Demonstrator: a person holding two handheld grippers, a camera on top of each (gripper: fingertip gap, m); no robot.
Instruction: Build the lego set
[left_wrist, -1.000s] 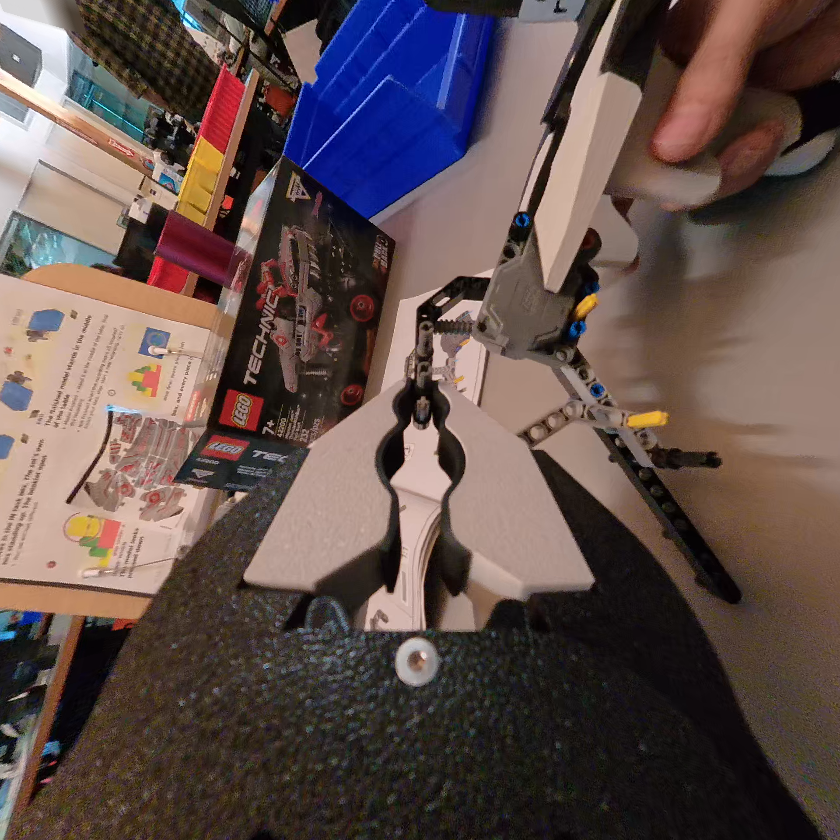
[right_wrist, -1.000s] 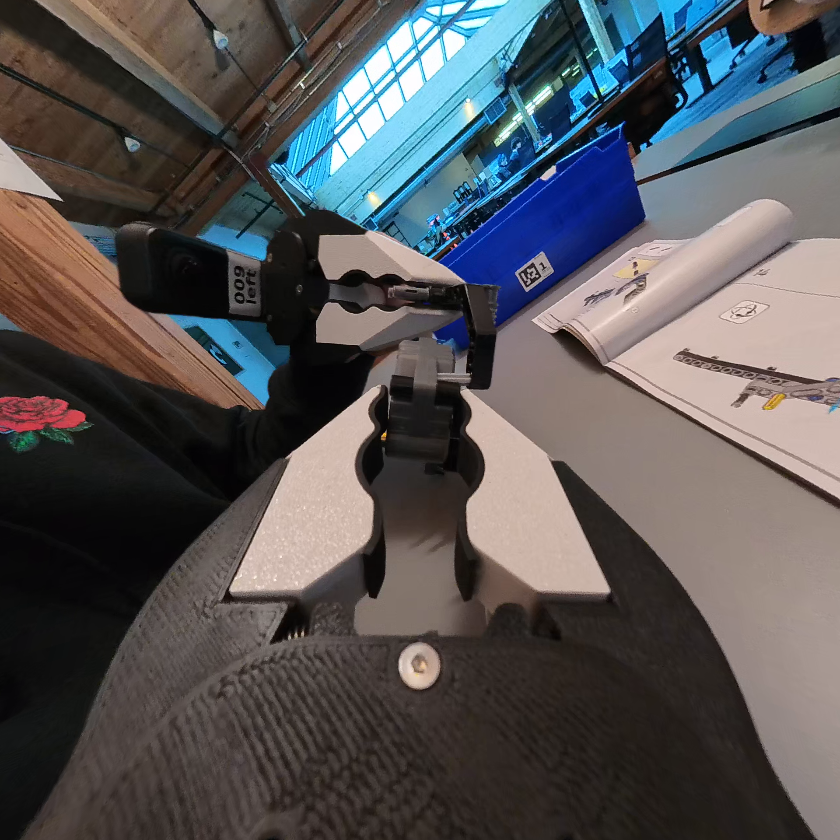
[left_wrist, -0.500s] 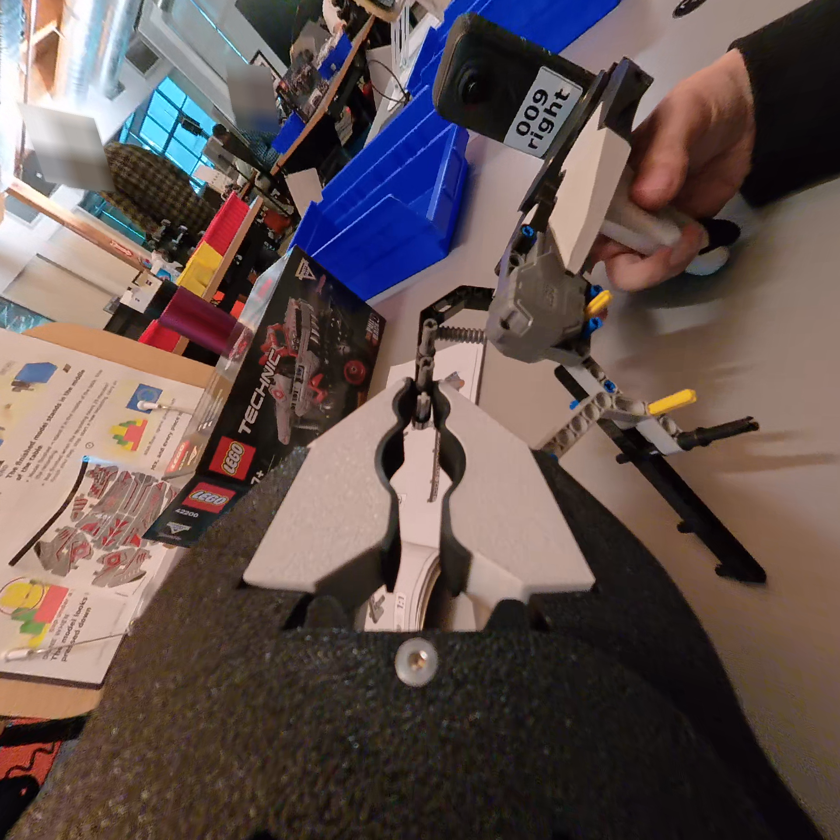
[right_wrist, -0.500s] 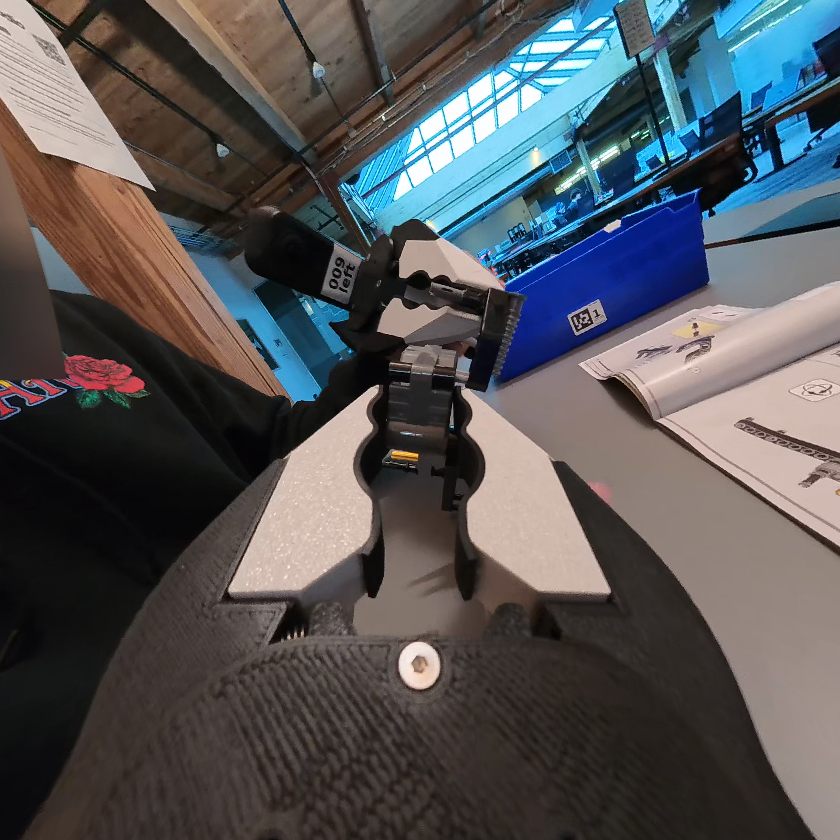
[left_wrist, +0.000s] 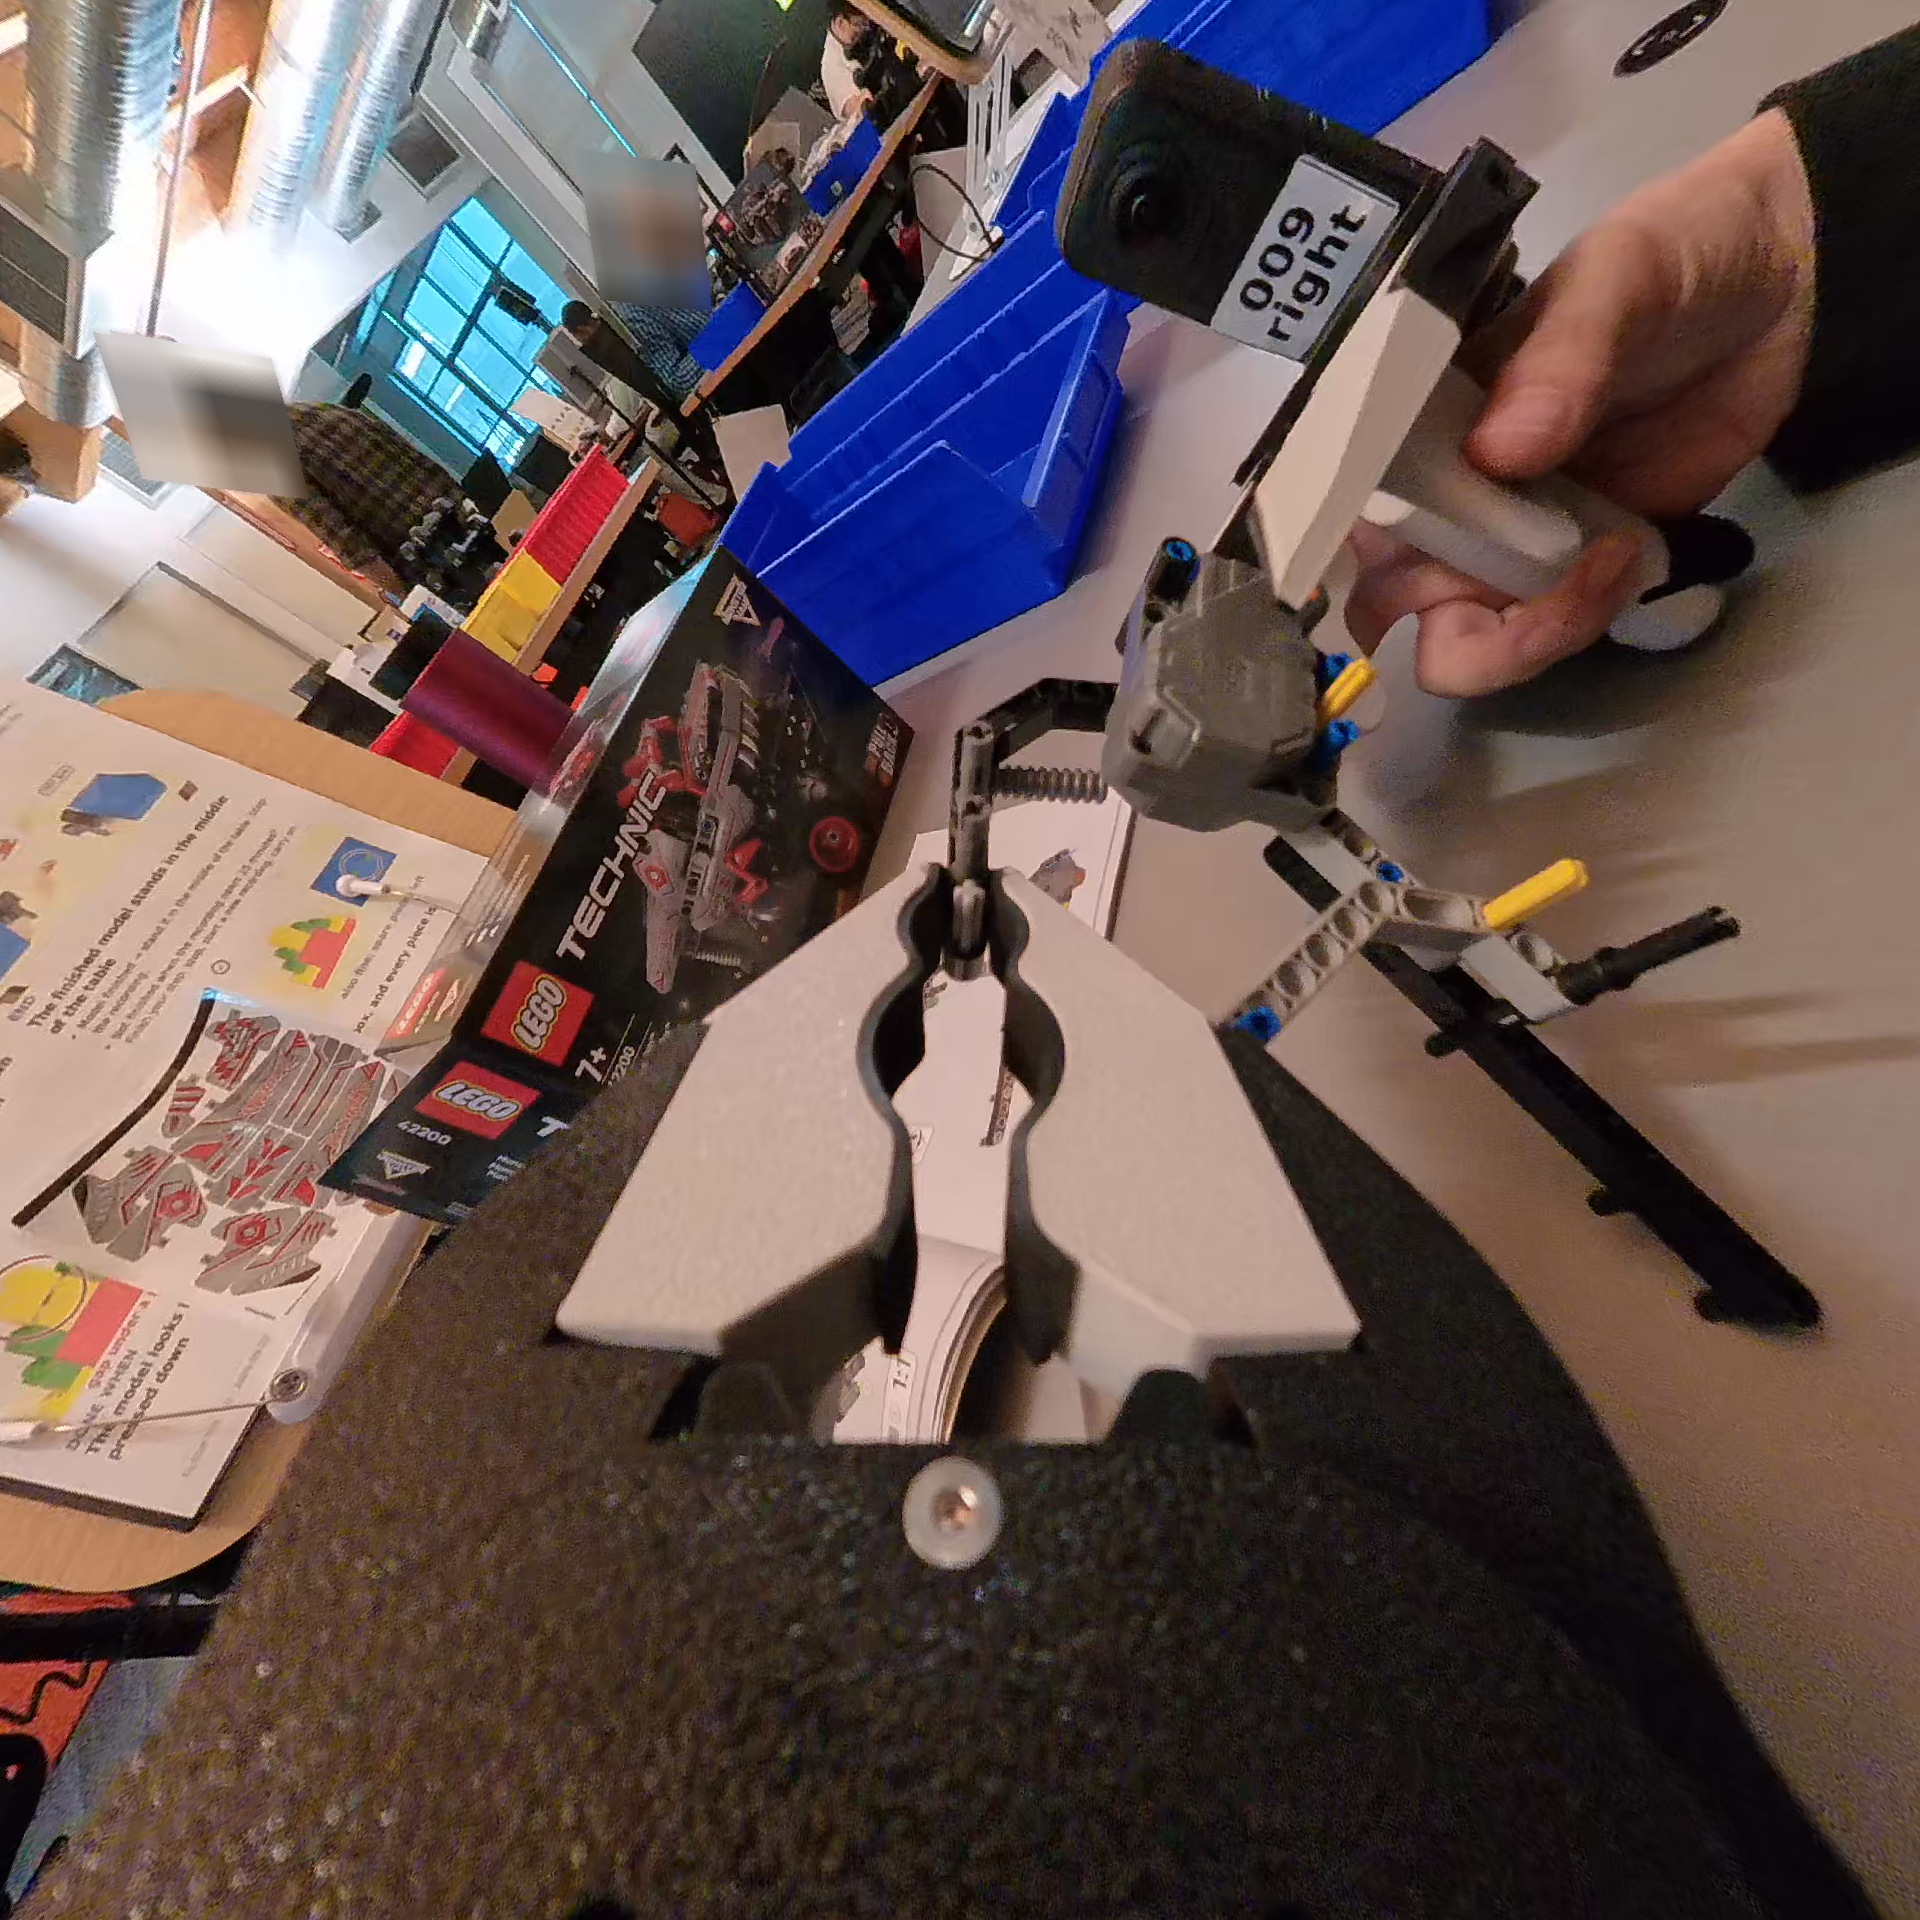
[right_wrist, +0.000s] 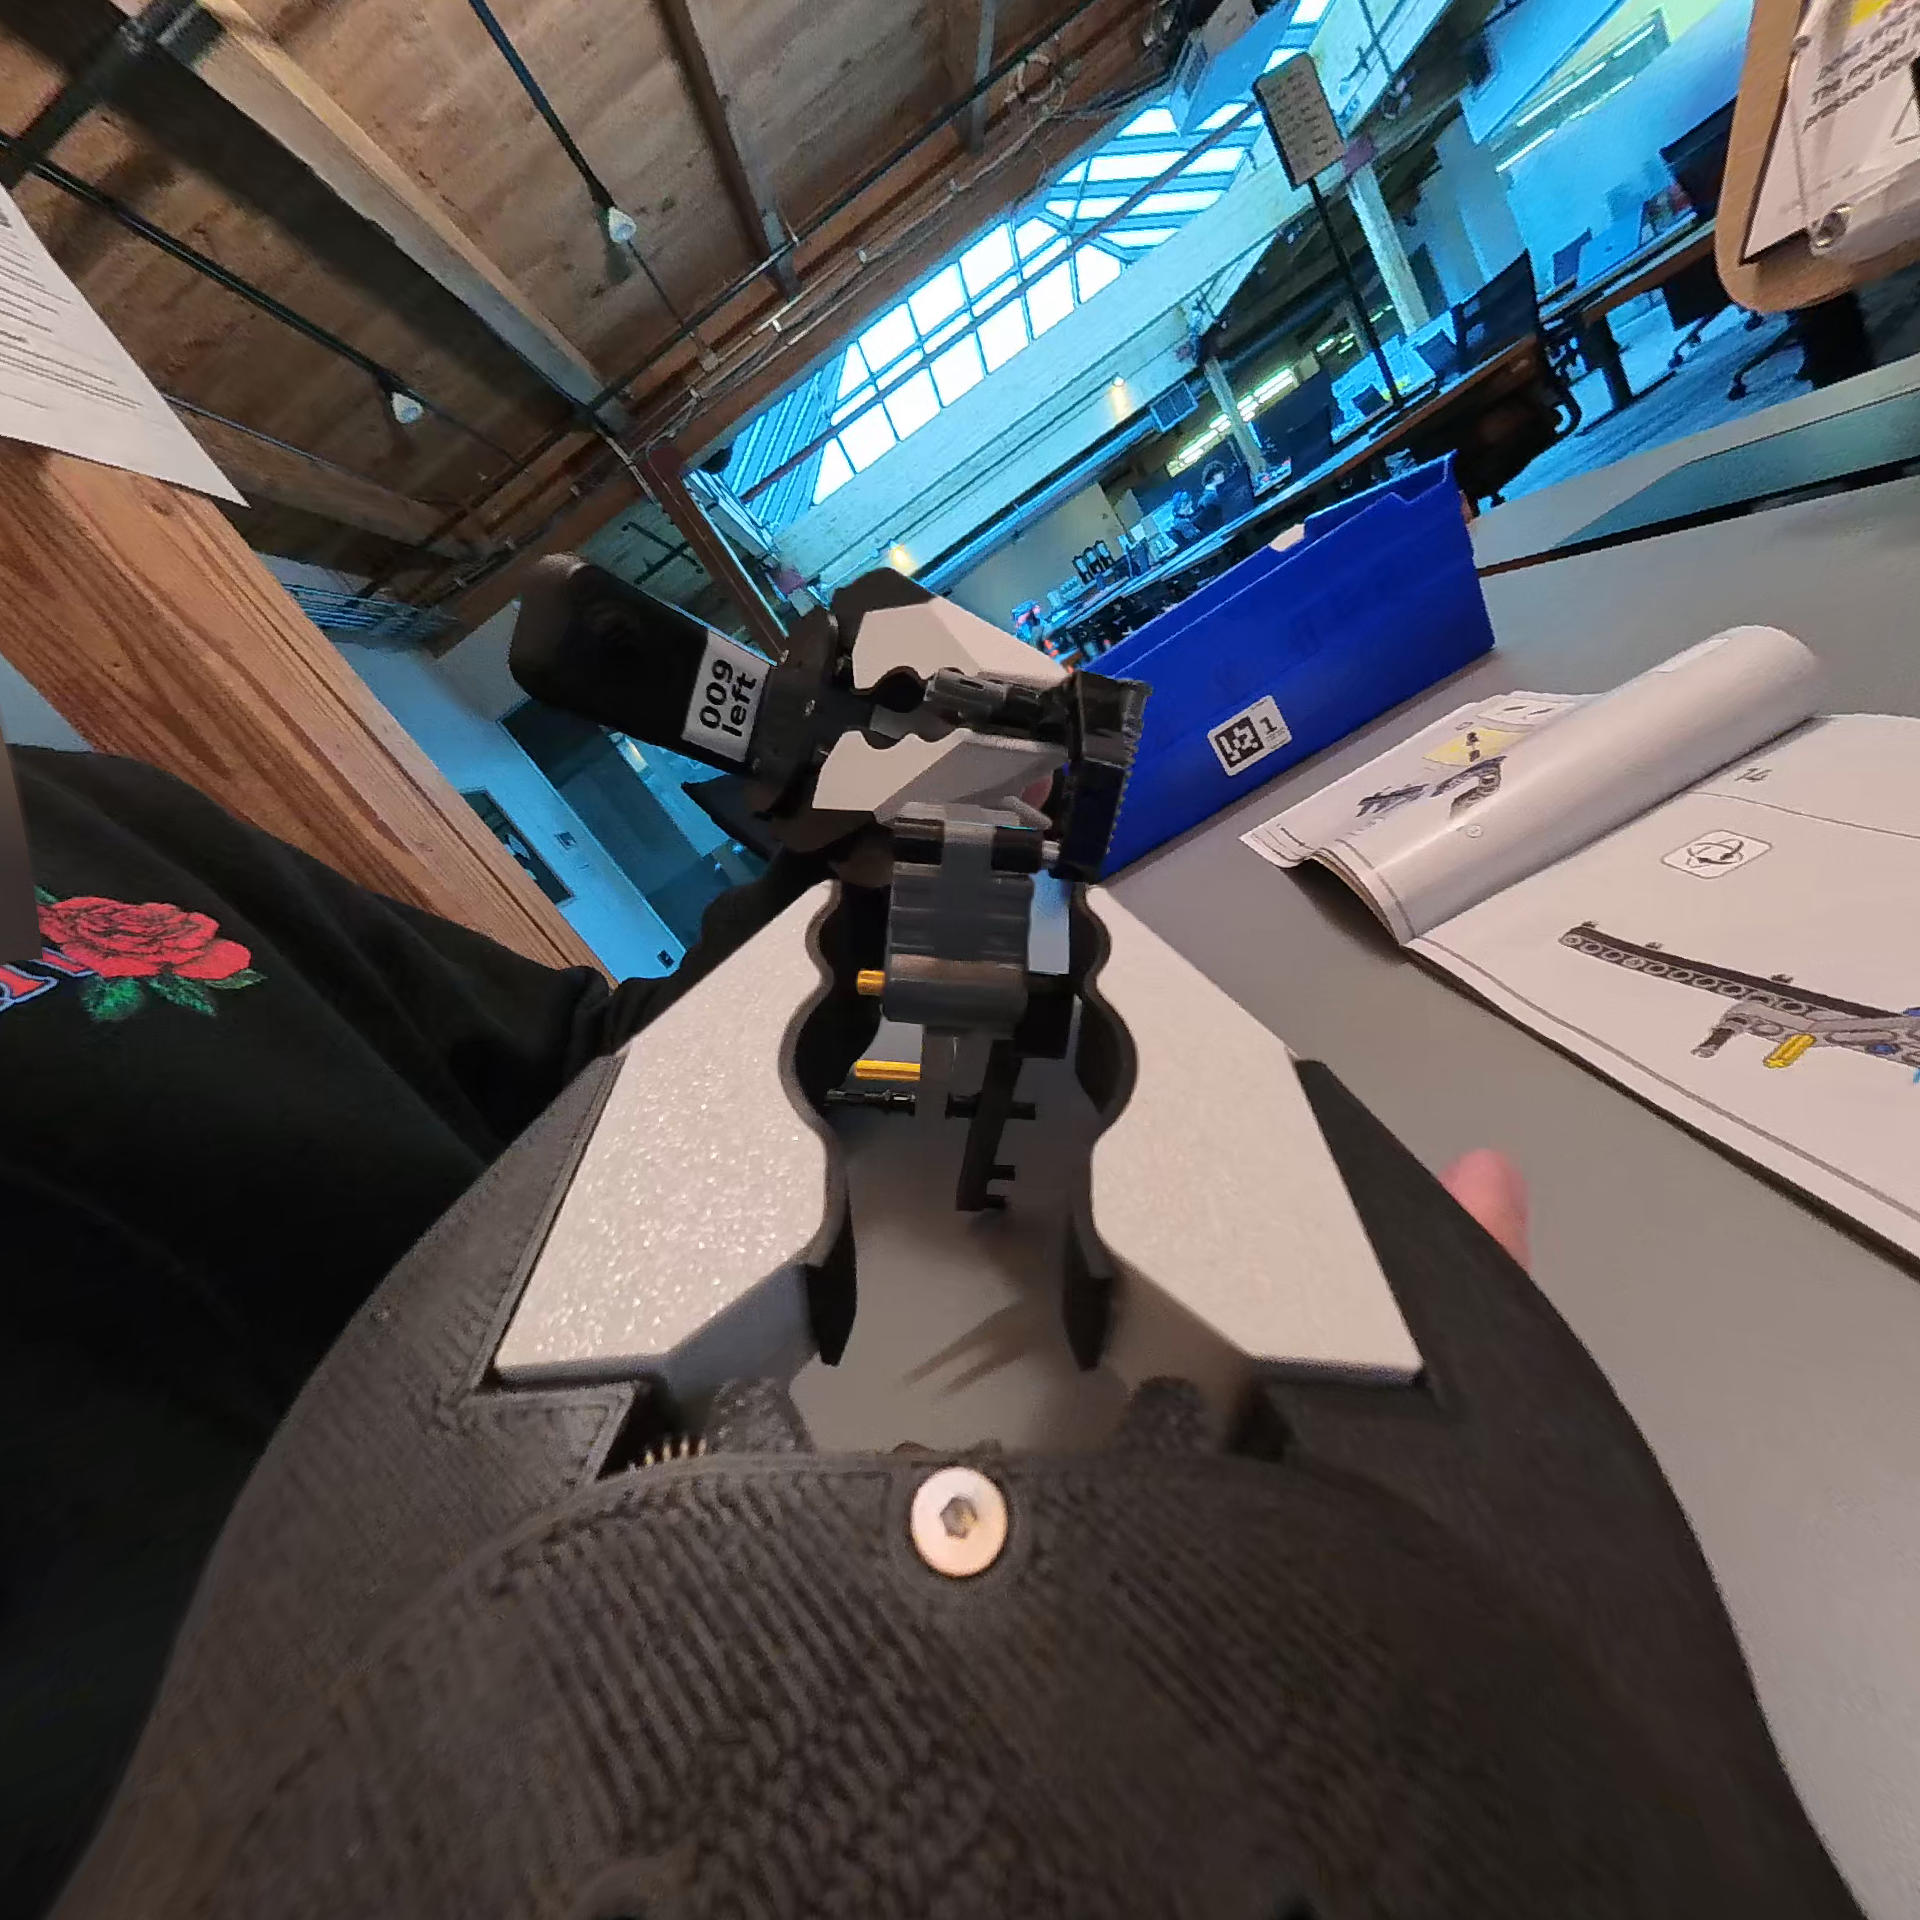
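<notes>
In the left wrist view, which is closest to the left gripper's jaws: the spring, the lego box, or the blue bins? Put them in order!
1. Spring: just beyond the left gripper, slightly right.
2. Lego box: left, on the table.
3. Blue bins: farthest, behind the box.

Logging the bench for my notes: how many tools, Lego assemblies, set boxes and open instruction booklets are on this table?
Tools: 2, left tool and right tool
Lego assembly: 1
Set box: 1
Instruction booklet: 1
Total: 5
</notes>
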